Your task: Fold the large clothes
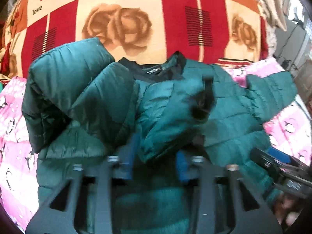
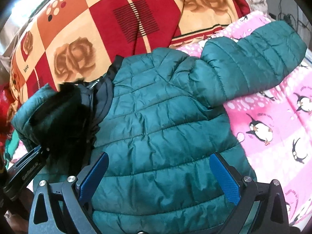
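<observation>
A dark green quilted puffer jacket (image 2: 156, 117) lies on a pink penguin-print sheet (image 2: 273, 128), collar toward the far side, with a black fur trim (image 2: 68, 117) at its left. Its right sleeve (image 2: 253, 62) stretches out to the right. In the left wrist view the left sleeve (image 1: 64, 89) is folded in over the body. My left gripper (image 1: 156, 156) is blurred, its blue pads apart with a jacket fold (image 1: 171, 120) between them; whether they grip it is unclear. My right gripper (image 2: 159, 175) is open over the jacket's lower body, holding nothing.
A red, orange and cream rose-print blanket (image 1: 136, 15) covers the bed behind the jacket. The right gripper also shows at the right edge of the left wrist view (image 1: 276, 167). Cables and clutter (image 1: 288, 54) lie beyond the bed at the right.
</observation>
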Demonstrator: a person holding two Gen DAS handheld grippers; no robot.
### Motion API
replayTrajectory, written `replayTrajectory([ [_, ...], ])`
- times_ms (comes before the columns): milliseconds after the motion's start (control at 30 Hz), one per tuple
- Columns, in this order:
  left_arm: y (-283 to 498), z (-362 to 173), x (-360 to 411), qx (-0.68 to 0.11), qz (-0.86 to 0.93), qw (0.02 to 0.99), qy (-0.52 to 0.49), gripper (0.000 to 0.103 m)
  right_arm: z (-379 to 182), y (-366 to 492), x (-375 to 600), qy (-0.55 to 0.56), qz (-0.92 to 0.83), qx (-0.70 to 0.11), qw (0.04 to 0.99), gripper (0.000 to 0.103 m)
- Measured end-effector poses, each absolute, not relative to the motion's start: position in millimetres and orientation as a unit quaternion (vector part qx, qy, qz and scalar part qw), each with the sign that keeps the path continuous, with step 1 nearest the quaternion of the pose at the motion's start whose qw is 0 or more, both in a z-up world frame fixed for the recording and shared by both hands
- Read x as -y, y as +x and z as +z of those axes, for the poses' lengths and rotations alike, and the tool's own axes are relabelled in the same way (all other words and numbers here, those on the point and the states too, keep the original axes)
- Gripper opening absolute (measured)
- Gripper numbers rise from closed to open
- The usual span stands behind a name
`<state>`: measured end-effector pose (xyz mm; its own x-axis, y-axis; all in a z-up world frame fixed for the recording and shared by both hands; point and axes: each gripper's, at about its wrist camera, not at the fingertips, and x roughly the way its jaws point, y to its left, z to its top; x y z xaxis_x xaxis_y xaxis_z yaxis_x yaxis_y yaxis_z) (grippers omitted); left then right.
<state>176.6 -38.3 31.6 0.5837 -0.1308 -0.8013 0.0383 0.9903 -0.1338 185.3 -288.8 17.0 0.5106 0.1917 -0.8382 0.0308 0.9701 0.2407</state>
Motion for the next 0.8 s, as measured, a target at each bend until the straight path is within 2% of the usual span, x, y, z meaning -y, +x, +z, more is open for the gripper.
replayTrajectory([
  [33,172.6,36.2,36.1,-0.452,-0.056,0.888,-0.057,0.064,16.8,185.5,288.8,0.117,0.050,-0.494,0.860,0.103],
  [100,163.6,48.9,31.9,-0.445,-0.067,0.891,-0.061,0.066,17.9,184.5,288.8,0.128,0.054,-0.497,0.857,0.103],
  [267,143.4,92.3,0.2,-0.393,-0.047,0.915,-0.073,0.067,26.2,184.9,283.6,0.146,0.068,-0.494,0.854,0.103],
  [367,136.2,111.9,-30.1,-0.350,0.003,0.933,-0.080,0.072,33.3,191.8,269.4,0.151,0.092,-0.492,0.853,0.103],
  [500,138.4,112.7,-68.1,-0.327,0.079,0.938,-0.087,0.072,37.2,208.5,244.9,0.149,0.119,-0.494,0.848,0.103],
  [600,147.4,100.8,-91.4,-0.339,0.105,0.929,-0.103,0.072,31.0,223.5,223.0,0.132,0.129,-0.502,0.845,0.101],
  [667,154.5,90.0,-102.3,-0.352,0.117,0.922,-0.109,0.072,19.9,233.6,206.9,0.119,0.137,-0.518,0.836,0.086],
  [700,157.6,84.4,-106.7,-0.359,0.125,0.918,-0.111,0.072,15.2,237.9,201.0,0.116,0.142,-0.524,0.832,0.084],
  [733,161.3,78.6,-113.0,-0.366,0.133,0.913,-0.117,0.072,10.1,242.2,195.8,0.115,0.147,-0.529,0.828,0.077],
  [767,164.2,74.6,-117.2,-0.371,0.137,0.910,-0.125,0.072,4.5,245.5,190.3,0.117,0.151,-0.526,0.829,0.062],
  [800,166.4,70.7,-122.3,-0.378,0.139,0.905,-0.135,0.072,2.6,246.7,188.0,0.119,0.155,-0.520,0.832,0.053],
])
